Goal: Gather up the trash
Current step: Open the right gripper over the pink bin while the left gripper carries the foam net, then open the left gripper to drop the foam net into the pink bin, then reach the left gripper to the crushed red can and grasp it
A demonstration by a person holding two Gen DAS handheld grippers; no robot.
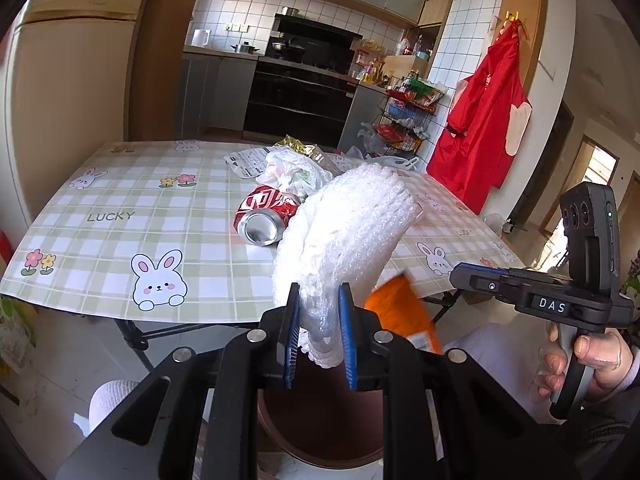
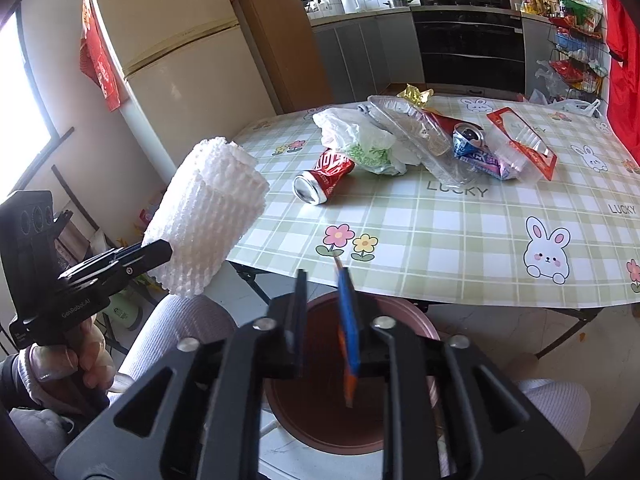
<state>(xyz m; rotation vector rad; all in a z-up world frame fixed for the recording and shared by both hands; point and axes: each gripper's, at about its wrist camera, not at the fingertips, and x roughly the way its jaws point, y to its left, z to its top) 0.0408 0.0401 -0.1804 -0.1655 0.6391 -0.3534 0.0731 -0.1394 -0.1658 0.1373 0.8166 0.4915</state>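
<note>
My left gripper (image 1: pixel 319 312) is shut on a white foam net sleeve (image 1: pixel 344 232), held above the brown trash bin (image 1: pixel 320 436); the sleeve also shows in the right wrist view (image 2: pixel 208 216). My right gripper (image 2: pixel 324 296) is open over the bin (image 2: pixel 400 316). An orange wrapper (image 2: pixel 349 364) hangs blurred beside its right finger and shows in the left wrist view (image 1: pixel 404 312). On the checked table (image 2: pixel 440 240) lie a crushed red can (image 2: pixel 324 176), a white plastic bag (image 2: pixel 360 140), a clear tray (image 2: pixel 420 136), a blue can (image 2: pixel 472 144) and a red-edged packet (image 2: pixel 524 140).
A fridge (image 2: pixel 168 64) stands left of the table. Kitchen counters and an oven (image 2: pixel 468 40) are behind it. A wire rack of snacks (image 1: pixel 408 112) and a red apron (image 1: pixel 484 112) hang at the right. The person's knees (image 2: pixel 176 332) flank the bin.
</note>
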